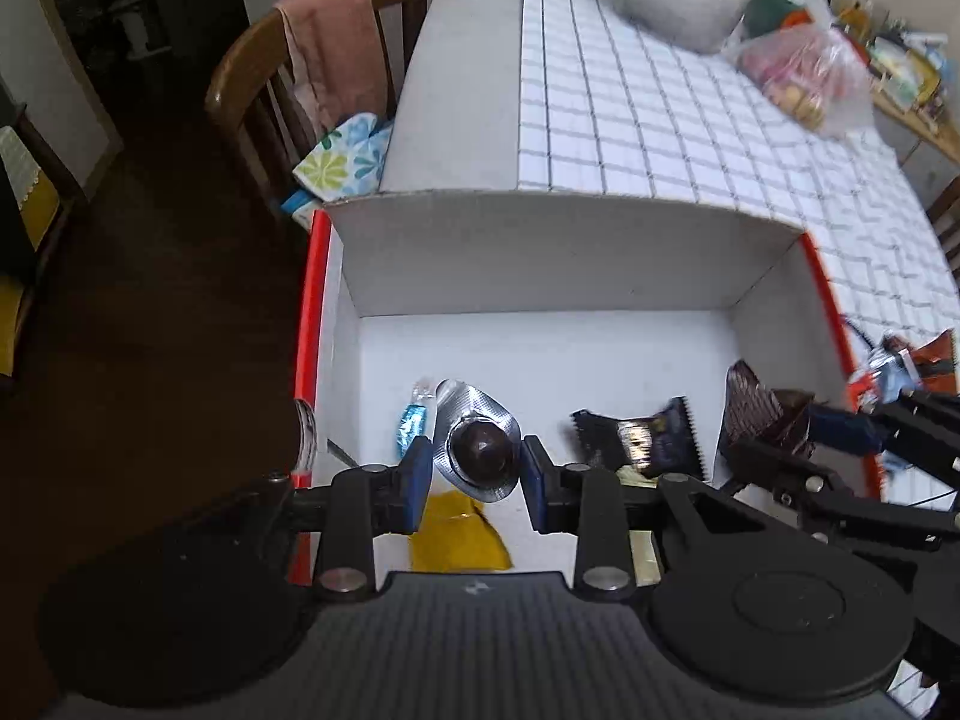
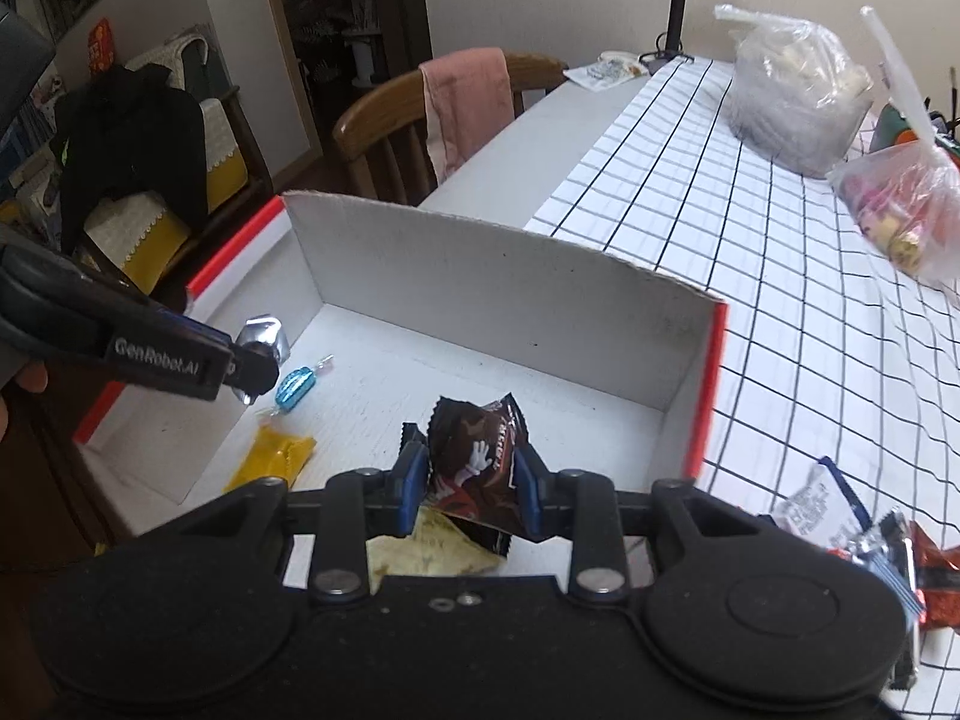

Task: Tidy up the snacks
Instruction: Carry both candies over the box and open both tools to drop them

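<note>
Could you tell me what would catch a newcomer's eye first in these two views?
Probably the white box with red edges on the checked tablecloth, with both grippers over it. The left gripper is shut on a silver foil-wrapped chocolate; the right gripper is shut on a dark brown snack packet. On the box floor lie a blue candy and a yellow packet.

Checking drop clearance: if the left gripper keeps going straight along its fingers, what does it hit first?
Likely the white box floor, near the blue candy; depth is uncertain. The left gripper holds a silver-wrapped chocolate.
</note>
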Demonstrator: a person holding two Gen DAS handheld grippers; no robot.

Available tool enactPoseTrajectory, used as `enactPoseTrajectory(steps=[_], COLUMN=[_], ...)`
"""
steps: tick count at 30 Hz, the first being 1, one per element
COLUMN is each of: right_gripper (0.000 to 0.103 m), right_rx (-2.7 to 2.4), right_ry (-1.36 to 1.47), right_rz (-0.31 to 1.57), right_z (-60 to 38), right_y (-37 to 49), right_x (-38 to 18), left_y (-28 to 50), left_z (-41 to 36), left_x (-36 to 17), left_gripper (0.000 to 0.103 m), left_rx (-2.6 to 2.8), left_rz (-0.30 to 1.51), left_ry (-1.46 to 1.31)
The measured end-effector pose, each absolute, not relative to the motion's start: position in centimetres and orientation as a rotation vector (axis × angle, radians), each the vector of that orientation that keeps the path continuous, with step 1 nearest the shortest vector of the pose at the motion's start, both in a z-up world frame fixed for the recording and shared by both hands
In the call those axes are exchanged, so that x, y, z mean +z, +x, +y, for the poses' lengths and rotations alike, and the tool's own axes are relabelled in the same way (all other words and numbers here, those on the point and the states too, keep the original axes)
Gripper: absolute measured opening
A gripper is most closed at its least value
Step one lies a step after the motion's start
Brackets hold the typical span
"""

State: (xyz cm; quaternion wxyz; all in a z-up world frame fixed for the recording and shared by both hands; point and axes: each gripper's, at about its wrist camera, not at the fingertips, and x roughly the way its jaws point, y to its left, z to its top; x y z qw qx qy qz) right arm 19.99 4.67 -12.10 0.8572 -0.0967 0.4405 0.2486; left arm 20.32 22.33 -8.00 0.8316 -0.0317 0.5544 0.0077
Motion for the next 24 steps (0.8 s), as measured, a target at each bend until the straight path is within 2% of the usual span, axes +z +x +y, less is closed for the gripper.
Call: enactPoseTrajectory(steps=[8, 18, 24], right_gripper=[0.031, 0.034, 0.042], right_rx=[0.517, 0.521, 0.527], right_ry=[-0.231, -0.240, -0.216], right_rz=[0.985, 0.985, 0.969], right_z=[5.7, 6.0, 5.7], right_y=[21.1, 20.9, 20.5], right_x=[-14.0, -14.1, -13.4], left_y=[22.0, 22.2, 22.1], left_z=[22.3, 21.2, 21.4], left_x=[-11.0, -11.7, -11.4], left_gripper=[0.031, 0.032, 0.033], left_rx=[0.034, -0.008, -0.010], left_rz=[1.273, 1.306, 1.287], left_ry=[-0.025, 0.007, -0.005])
